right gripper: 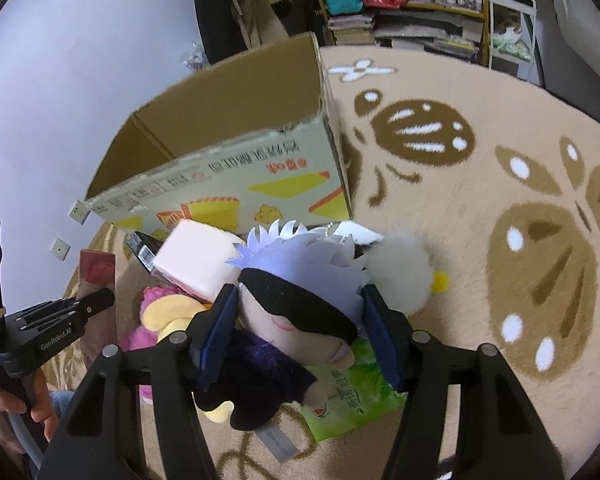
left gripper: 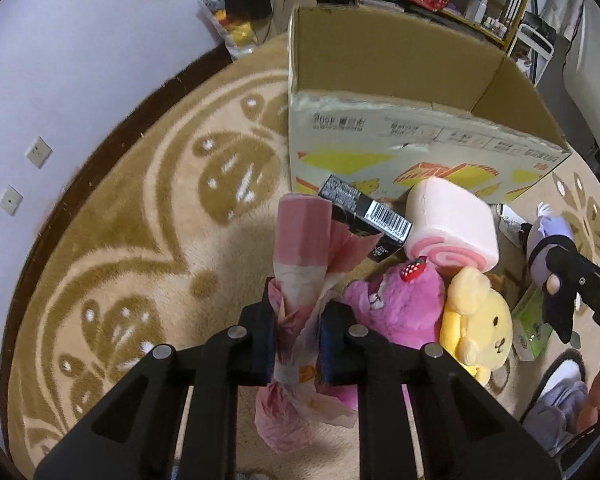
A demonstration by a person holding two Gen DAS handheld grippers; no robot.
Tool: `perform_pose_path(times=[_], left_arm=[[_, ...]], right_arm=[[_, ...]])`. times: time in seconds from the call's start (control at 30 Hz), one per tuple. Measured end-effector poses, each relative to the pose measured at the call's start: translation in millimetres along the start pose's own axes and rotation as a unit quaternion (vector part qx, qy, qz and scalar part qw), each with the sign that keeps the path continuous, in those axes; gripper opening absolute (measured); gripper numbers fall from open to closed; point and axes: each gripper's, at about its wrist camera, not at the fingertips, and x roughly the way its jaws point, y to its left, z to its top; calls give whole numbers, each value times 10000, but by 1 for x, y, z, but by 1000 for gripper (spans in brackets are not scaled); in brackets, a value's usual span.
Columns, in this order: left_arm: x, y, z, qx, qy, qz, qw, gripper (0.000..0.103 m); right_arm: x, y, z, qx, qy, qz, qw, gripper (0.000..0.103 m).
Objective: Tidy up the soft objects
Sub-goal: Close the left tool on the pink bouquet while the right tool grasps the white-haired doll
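Note:
My left gripper (left gripper: 298, 334) is shut on a pink tissue pack in crinkly wrap (left gripper: 300, 248), held above the rug. My right gripper (right gripper: 300, 332) is shut on a doll with lilac hair and a black blindfold (right gripper: 296, 284), lifted over the pile; it also shows in the left wrist view (left gripper: 550, 240). An open cardboard box (left gripper: 400, 80) stands on the rug just beyond; it shows in the right wrist view too (right gripper: 236, 148). On the rug lie a pink swirl-roll cushion (left gripper: 452, 224), a magenta plush (left gripper: 396, 304), a yellow dog plush (left gripper: 480, 320) and a white fluffy plush (right gripper: 404, 276).
A black barcode box (left gripper: 368, 210) leans by the roll cushion. A green tissue pack (right gripper: 352, 396) lies under the doll. The beige patterned rug (left gripper: 140, 200) spreads around. A wall (left gripper: 60, 60) is on the left, shelves (right gripper: 420, 0) behind the box.

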Motion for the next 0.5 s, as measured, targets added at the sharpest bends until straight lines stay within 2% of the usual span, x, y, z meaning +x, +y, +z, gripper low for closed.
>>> perform_pose_path(times=[0.27,0.5], left_arm=[[-60,8,-12,-129,-572,-176,9981,15],[-86,3,6,106,-1159,-45,9932,15]], right_arm=[[-27,10,5,-114,-397,114,9991,66],[-46,17,13,-224,-712,198,9970,66]])
